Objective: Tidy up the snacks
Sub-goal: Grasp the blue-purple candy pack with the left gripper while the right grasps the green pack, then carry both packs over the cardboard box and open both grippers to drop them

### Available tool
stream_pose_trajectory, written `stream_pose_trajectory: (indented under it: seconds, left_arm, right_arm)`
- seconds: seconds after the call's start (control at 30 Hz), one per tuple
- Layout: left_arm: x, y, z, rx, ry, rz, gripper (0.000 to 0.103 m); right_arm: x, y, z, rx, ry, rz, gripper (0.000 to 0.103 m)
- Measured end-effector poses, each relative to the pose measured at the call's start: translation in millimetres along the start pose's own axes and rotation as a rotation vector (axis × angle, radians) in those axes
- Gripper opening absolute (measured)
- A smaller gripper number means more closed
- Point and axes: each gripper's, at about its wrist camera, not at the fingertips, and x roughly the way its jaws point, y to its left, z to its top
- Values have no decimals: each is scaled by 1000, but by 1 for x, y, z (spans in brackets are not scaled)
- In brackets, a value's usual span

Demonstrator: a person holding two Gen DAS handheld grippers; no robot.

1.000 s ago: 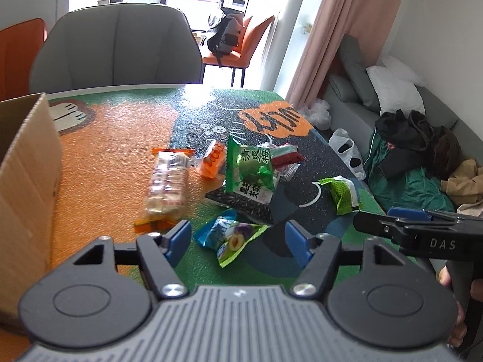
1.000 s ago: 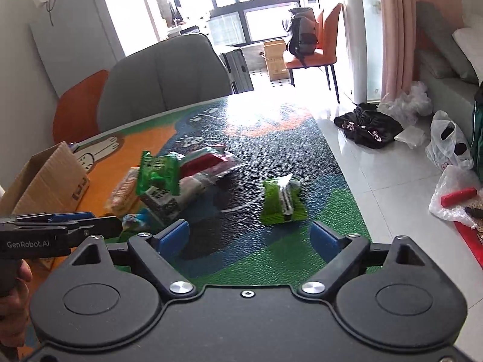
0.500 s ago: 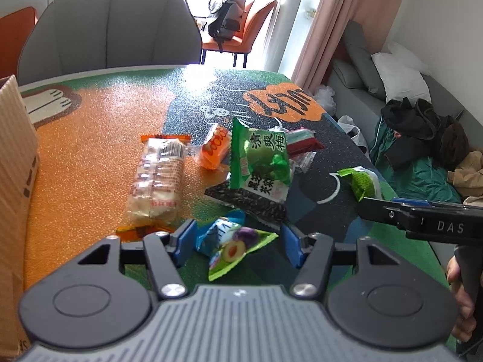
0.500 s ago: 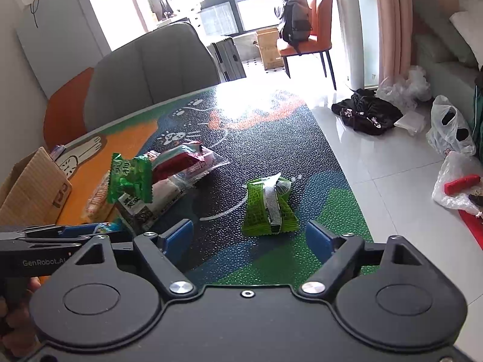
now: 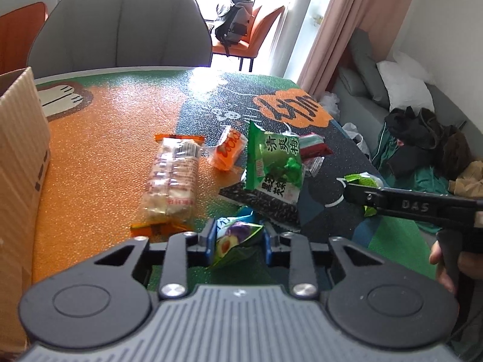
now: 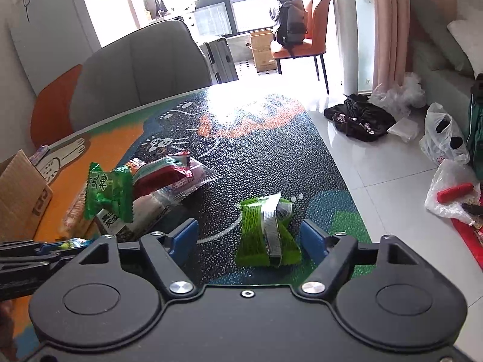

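Low over the table mat, my left gripper [image 5: 238, 239] is closing its jaws, and both blue pads press the sides of a blue and green plum snack packet [image 5: 235, 238]. A green packet with a silver strip [image 6: 265, 232] lies flat between the fingers of my right gripper [image 6: 249, 235]. Those jaws are closing too, with a gap left on each side of the packet. Beyond the left gripper lie a clear rice cracker pack [image 5: 173, 178], an orange packet [image 5: 229, 150], a green plum bag [image 5: 274, 163] on a black seed pack [image 5: 262, 203], and a red packet [image 5: 314, 147].
An open cardboard box [image 5: 21, 163] stands at the table's left edge. A grey chair [image 5: 120, 27] sits behind the table. The table's right edge [image 6: 347, 181] drops to a tiled floor with bags and clothes. A hand [image 5: 443, 259] holds the right gripper's handle.
The left jaws have narrowed onto the plum packet as the gripper sank toward it. The right gripper has moved forward and down over the green packet, its jaws narrowing.
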Motion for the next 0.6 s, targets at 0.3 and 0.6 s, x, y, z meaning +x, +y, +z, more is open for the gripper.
stream_pose_trajectory:
  seconds: [0.3,0.6]
  left_arm:
    - [-22,2,-3,-6,-30,1,28]
    - [-58,6,-5,-16,-78,2,28]
  right_arm:
    - [-7,7,-4,-28,20,-23,34]
    - [-38,30,-10,-23,-30,22,33]
